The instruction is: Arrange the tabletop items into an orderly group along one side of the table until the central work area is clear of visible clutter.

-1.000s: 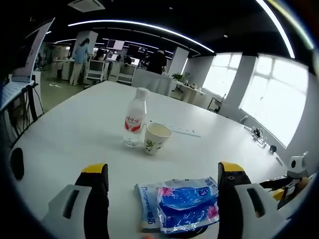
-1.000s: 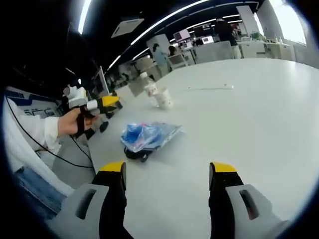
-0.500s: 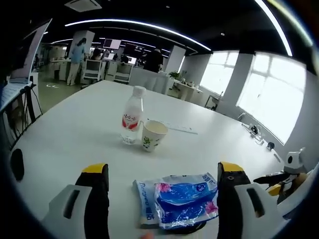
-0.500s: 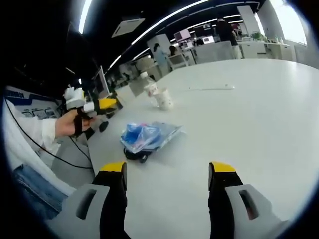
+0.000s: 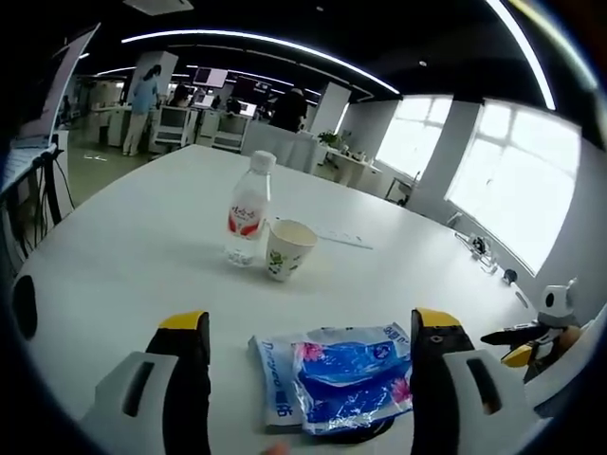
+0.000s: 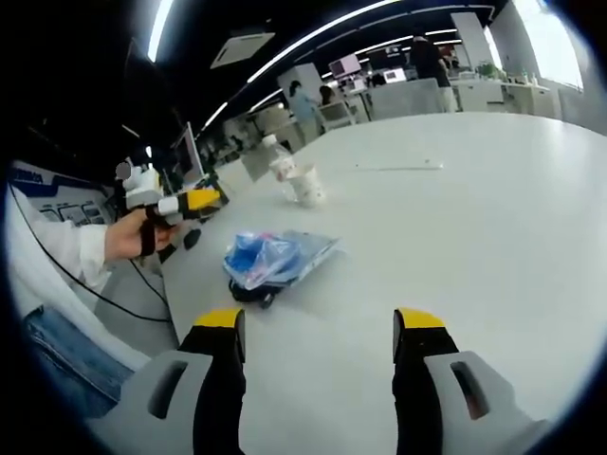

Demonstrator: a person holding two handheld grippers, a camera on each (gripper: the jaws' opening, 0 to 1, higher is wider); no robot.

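compared with a second earlier the left gripper view had tipped a little, so the whole scene sat slightly lower and nearer, while the things themselves lay where they had been; in the right gripper view the person's hand (image 6: 128,237) holding the other gripper had dropped a touch. the left gripper (image 5: 302,332) had its jaws spread wide with nothing between them, poised above the near edge of the white tabletop (image 5: 123,256). just ahead of them lay a blue plastic packet (image 5: 337,384) with pink flower marks and a white strip of blue lettering too blurred to read, resting partly on a small dark object. farther along stood a clear water bottle (image 5: 247,210) with a white cap and a red-and-white label whose writing could not be made out, and just beside it a paper cup (image 5: 286,248) printed with green sprigs. the right gripper (image 6: 318,327) also held its jaws wide and empty over the tabletop, well apart from the packet. a thin white strip (image 5: 343,240) lay beyond the cup.
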